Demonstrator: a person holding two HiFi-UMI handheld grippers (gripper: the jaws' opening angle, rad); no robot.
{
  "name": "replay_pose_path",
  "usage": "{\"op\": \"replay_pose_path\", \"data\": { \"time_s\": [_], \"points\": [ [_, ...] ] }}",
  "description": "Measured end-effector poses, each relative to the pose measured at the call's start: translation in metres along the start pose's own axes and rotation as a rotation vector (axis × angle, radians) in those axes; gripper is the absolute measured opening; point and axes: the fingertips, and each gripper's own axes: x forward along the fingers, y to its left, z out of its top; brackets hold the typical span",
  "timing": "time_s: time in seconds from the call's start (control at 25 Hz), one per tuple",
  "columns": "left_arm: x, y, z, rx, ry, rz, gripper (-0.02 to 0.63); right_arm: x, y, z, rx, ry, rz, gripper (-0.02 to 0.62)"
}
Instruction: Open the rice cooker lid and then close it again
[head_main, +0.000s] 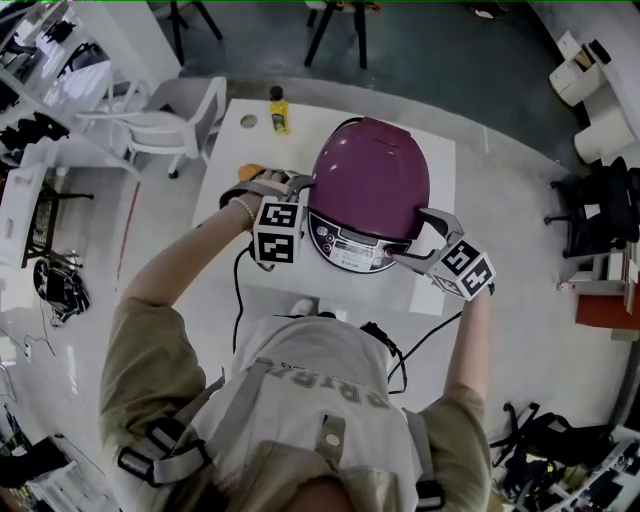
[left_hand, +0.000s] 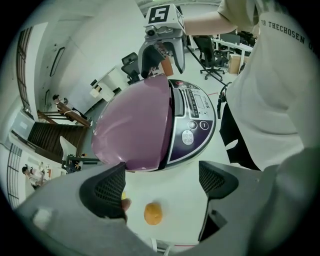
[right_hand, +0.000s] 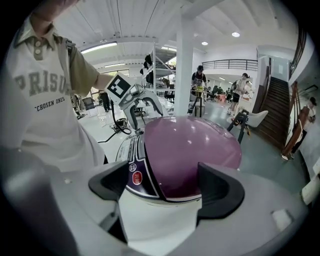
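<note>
Rice cooker (head_main: 368, 190) with a glossy purple domed lid and a dark control panel stands on the white rectangular surface (head_main: 238, 145), closer to its right edge than its left. The panel faces the near edge, where the person stands, and the lid is down. The left tongs (head_main: 298, 184), grey with black ribbed pads, are at the cooker's left side. In the left gripper view their jaws (left_hand: 160, 182) stand wide apart with nothing held, and the cooker (left_hand: 145, 125) lies just ahead of them. The right tongs (head_main: 420, 238) are at the cooker's right front. In the right gripper view their jaws (right_hand: 165, 187) are also spread and gripping nothing, and the cooker (right_hand: 185, 150) fills the gap in front. Whether either pair touches the shell cannot be told. A yellow bottle with a dark cap (head_main: 279, 110) stands at the far edge. A small round orange object (left_hand: 153, 213) lies on the surface to the left of the cooker.
</note>
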Motion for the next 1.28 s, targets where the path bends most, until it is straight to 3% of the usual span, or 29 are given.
{"op": "replay_pose_path", "data": {
  "time_s": [0.56,0.96,1.16,1.28],
  "points": [
    [0.009,-0.004,-0.002,0.004,0.006,-0.057,0.471,0.006,0.000,-0.008,0.016,0.020,0.053,0.407],
    [0.015,-0.001,-0.009,0.077,0.121,-0.133,0.471,0.013,-0.005,-0.012,0.043,0.180,0.083,0.405],
    [0.014,-0.007,-0.006,0.025,0.073,-0.155,0.471,0.012,0.000,-0.015,0.049,0.172,0.112,0.407],
    [0.006,-0.003,0.002,-0.072,-0.002,-0.143,0.468,0.008,0.000,-0.012,0.041,0.115,0.115,0.407]
  ]
}}
